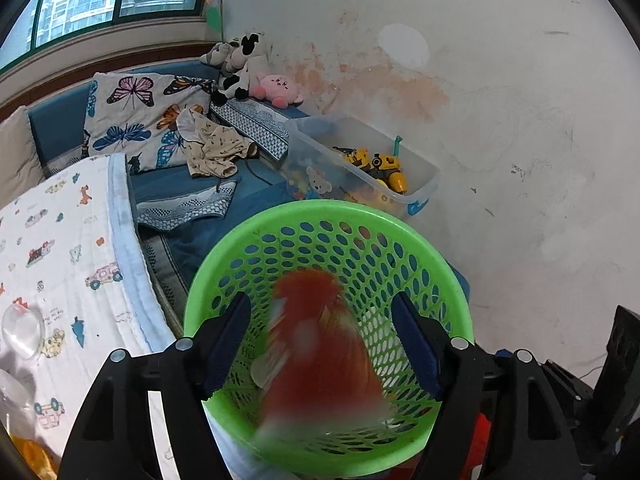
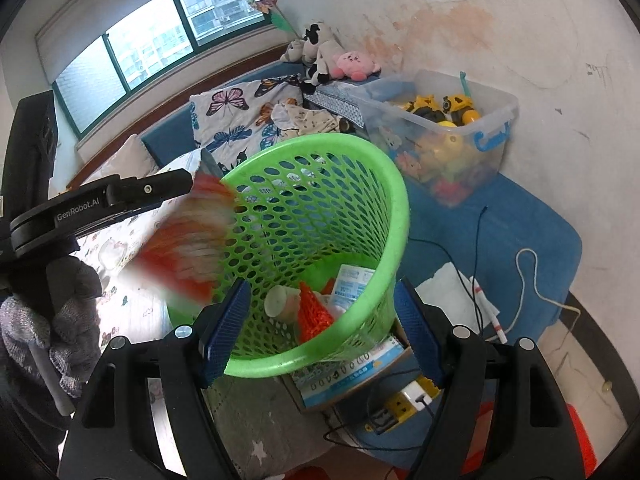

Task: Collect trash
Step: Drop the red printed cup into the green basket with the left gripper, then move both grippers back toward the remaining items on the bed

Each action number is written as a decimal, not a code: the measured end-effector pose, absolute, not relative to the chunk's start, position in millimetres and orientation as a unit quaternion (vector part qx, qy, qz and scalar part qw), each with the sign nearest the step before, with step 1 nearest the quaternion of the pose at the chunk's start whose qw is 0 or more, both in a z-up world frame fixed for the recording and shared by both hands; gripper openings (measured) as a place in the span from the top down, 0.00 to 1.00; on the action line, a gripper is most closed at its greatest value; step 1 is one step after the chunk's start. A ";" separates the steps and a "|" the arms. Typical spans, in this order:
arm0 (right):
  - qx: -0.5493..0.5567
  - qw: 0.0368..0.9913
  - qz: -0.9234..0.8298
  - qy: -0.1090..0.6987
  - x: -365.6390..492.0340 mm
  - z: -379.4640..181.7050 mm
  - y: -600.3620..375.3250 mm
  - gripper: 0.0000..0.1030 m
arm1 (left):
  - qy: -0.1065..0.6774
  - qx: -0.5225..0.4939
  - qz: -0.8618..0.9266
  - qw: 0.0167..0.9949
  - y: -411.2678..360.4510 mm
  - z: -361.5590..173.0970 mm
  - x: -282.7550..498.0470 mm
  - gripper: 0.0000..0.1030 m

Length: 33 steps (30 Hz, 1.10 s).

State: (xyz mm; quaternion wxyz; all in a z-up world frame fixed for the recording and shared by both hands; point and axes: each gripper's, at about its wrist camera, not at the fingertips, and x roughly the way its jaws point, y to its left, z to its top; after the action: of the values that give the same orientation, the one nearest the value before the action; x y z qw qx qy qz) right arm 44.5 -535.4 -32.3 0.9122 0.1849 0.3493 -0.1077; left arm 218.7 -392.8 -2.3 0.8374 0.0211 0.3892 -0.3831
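Dropping a blurred red wrapper (image 1: pixel 320 344) from the wide-open left tool (image 1: pixel 320 340) into the basket (image 1: pixel 328 210); right tool (image 2: pixel 320 320) open around its rim, steadying

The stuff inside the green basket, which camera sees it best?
The right wrist view: the trash at the bottom of the green basket shows sharp there. In the left wrist view a blurred red wrapper hides most of it.

basket (image 2: pixel 360 168) mouth open above | toy bin (image 2: pixel 460 136) behind — wall beyond
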 end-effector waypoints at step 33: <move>0.139 0.928 0.018 0.345 88.6 -3.1 -413.7 0.24 | 0.356 0.011 -0.220 0.908 -107.7 -1.6 179.9 0.30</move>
State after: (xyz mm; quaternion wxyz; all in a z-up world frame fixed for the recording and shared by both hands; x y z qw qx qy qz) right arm 88.6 -413.7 -3.1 0.9280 0.1392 0.3453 0.0175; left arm 179.9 -107.7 -1.6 0.9084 0.0110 0.3556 -0.2198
